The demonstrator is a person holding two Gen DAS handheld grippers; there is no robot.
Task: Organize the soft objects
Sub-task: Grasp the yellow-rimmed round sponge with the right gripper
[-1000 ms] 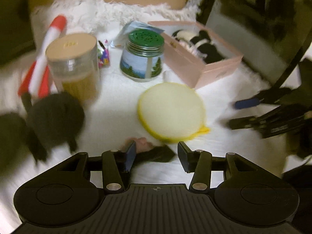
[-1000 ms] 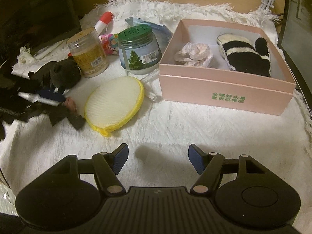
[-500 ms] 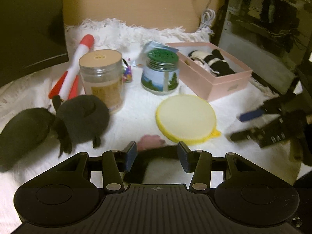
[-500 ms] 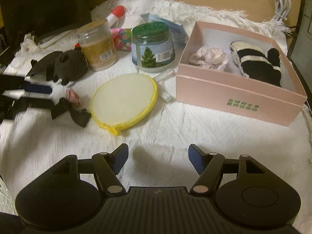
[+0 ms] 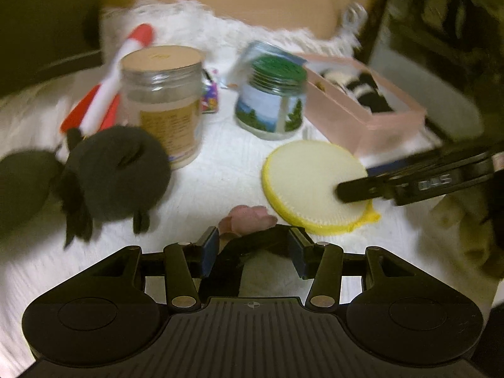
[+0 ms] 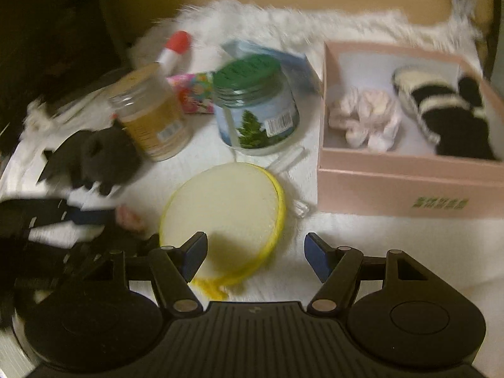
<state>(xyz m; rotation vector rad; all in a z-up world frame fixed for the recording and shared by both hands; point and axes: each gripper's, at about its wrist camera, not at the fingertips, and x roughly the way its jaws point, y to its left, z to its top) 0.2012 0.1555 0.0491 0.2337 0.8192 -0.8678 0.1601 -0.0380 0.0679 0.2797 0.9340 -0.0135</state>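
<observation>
Pink box (image 6: 406, 189) already holds two soft items. Left hand-held gripper (image 5: 253, 247) straddles a black-and-pink soft piece (image 5: 249, 236), grip uncertain; right hand-held gripper (image 6: 255, 252) hangs wide open, empty, yellow pad (image 6: 226, 208) waiting.

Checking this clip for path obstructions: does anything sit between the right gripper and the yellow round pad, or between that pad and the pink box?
Nothing visible blocks the open right gripper; the yellow pad lies directly beneath its fingers. Between the pad and the pink box lie only small clear plastic pieces on the white cloth.
</observation>
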